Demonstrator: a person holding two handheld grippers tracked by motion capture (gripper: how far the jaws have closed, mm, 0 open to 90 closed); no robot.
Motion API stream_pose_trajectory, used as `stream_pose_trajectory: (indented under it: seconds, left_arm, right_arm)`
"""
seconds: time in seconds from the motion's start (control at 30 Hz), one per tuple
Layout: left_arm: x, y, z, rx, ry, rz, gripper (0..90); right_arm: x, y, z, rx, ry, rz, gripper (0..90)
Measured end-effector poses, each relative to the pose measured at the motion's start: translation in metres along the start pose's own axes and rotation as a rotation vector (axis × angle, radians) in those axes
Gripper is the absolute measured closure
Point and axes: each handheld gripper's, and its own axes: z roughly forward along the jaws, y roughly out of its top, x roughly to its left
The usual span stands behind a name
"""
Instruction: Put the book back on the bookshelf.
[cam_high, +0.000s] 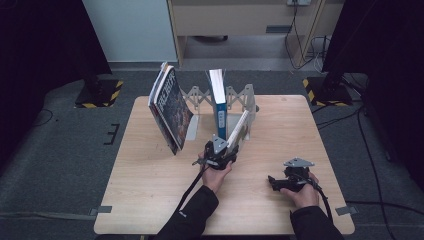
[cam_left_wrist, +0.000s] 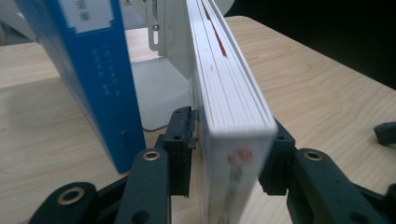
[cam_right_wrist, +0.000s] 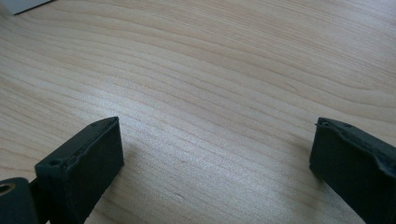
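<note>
Since the white book (cam_left_wrist: 233, 107) is leaning in the metal rack (cam_high: 240, 100) just beside the blue book (cam_left_wrist: 98, 70), with the left gripper (cam_left_wrist: 229, 149) slackened around its spine, I'd back straight out; right gripper (cam_right_wrist: 215, 154) idles gaping over the table (cam_right_wrist: 210, 70).

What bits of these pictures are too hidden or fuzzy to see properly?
- White book: the spine lettering nearest the camera is blurred in the left gripper view.
- Blue book: its top is cut off by that view's upper edge.
- Left gripper: in the high view its grey plate hides the jaw tips.
- Leaning book: cover print too small in the high view.
</note>
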Motion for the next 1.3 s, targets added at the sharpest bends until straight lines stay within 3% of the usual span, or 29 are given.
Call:
stream_pose_trajectory:
  seconds: [0.1, 0.17, 0.27, 0.7, 0.93, 1.03, 1.3]
  left_arm:
    - [0.002, -0.003, -0.008, -0.006, -0.002, -0.005, 64.0]
    - [0.003, -0.003, -0.010, -0.007, -0.023, -0.016, 70.3]
    - [0.000, -0.002, -0.010, -0.005, -0.006, -0.010, 70.9]
    - [-0.007, 0.011, 0.013, -0.003, 0.012, -0.005, 68.6]
    - [-0.007, 0.009, 0.017, 0.006, -0.033, 0.021, 65.6]
    - [-0.006, 0.005, 0.013, -0.001, -0.068, 0.012, 65.2]
    - [-0.005, 0.005, 0.003, -0.020, -0.093, -0.004, 68.1]
  right_arm:
    - [0.000, 0.000, 0.000, 0.000, -0.001, -0.001, 2.8]
    - [0.000, 0.000, 0.000, 0.000, -0.001, -0.001, 2.8]
    - [0.000, 0.000, 0.000, 0.000, -0.001, -0.001, 2.8]
    - [0.000, 0.000, 0.000, -0.001, -0.002, -0.002, 2.7]
    - [0.000, 0.000, 0.000, 0.000, -0.002, -0.001, 2.6]
    - [0.000, 0.000, 0.000, 0.000, -0.002, -0.002, 2.5]
    - [0.000, 0.000, 0.000, 0.000, -0.003, -0.001, 2.5]
